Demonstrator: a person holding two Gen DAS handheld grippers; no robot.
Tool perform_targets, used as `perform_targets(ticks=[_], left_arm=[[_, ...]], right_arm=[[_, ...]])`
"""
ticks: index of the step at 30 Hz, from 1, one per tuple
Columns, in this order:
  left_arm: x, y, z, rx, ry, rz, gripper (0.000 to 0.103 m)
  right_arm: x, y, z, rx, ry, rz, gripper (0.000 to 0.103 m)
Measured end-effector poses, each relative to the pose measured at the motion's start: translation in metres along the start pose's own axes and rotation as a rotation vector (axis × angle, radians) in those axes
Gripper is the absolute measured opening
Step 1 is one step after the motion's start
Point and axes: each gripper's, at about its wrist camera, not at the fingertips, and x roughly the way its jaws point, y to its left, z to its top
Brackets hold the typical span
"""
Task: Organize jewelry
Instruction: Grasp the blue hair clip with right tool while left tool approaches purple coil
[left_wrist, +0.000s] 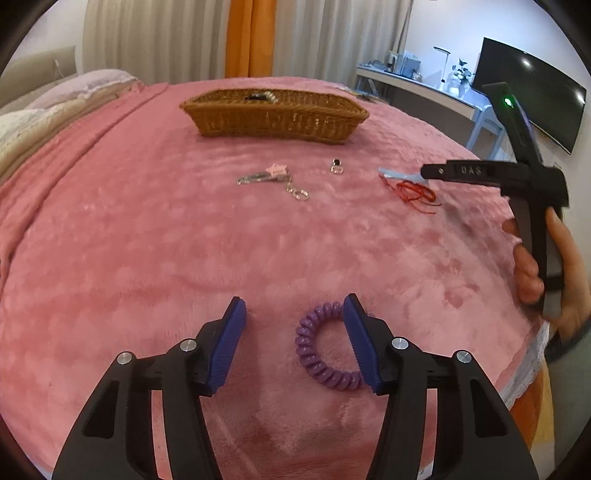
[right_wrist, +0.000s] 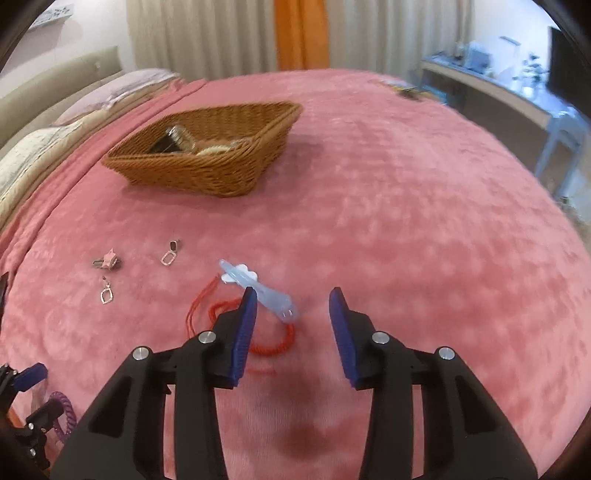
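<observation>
A purple spiral bracelet (left_wrist: 325, 350) lies on the pink blanket (left_wrist: 147, 240), touching the right finger of my open left gripper (left_wrist: 293, 314). My open right gripper (right_wrist: 293, 301) hovers over a pale blue hair clip (right_wrist: 258, 288) and a red cord bracelet (right_wrist: 273, 345). The clip and cord also show in the left wrist view (left_wrist: 413, 188), under the right gripper (left_wrist: 428, 171). A pink star keychain (left_wrist: 275, 175) and a small earring (left_wrist: 337, 166) lie in the middle. A wicker basket (left_wrist: 273, 118) stands at the far side, holding a few items.
Pillows (right_wrist: 33, 155) lie at the left of the bed. A desk (left_wrist: 417, 86) and a dark monitor (left_wrist: 532, 92) stand beyond the bed at the right. The bed's near right edge (left_wrist: 532, 365) drops off beside my right hand.
</observation>
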Motion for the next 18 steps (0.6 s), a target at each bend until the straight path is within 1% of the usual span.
perform_targets(ticks=[4, 7, 8, 11, 13, 15, 18], left_arm=[[-0.001, 0.000, -0.001, -0.002, 0.009, 0.000, 0.053], [-0.001, -0.002, -0.002, 0.006, 0.018, 0.007, 0.053], [-0.001, -0.003, -0.002, 0.007, 0.021, 0.007, 0.053], [0.002, -0.003, -0.005, 0.009, 0.034, 0.009, 0.052], [0.001, -0.002, -0.007, 0.011, 0.036, 0.011, 0.049], [0.000, -0.001, -0.008, 0.009, 0.037, 0.007, 0.048], [-0.001, 0.001, -0.008, 0.008, 0.041, -0.003, 0.041]], right_arm=[[0.015, 0.005, 0.005, -0.053, 0.031, 0.053, 0.037], [0.021, 0.017, 0.004, -0.097, 0.048, 0.039, 0.037], [0.022, 0.020, 0.003, -0.111, 0.046, 0.026, 0.029], [0.024, 0.022, 0.003, -0.124, 0.051, 0.023, 0.014], [0.023, 0.021, 0.002, -0.125, 0.048, 0.026, 0.011], [0.021, 0.021, 0.001, -0.121, 0.041, 0.014, 0.011], [0.017, 0.018, 0.002, -0.093, 0.021, 0.007, 0.011]])
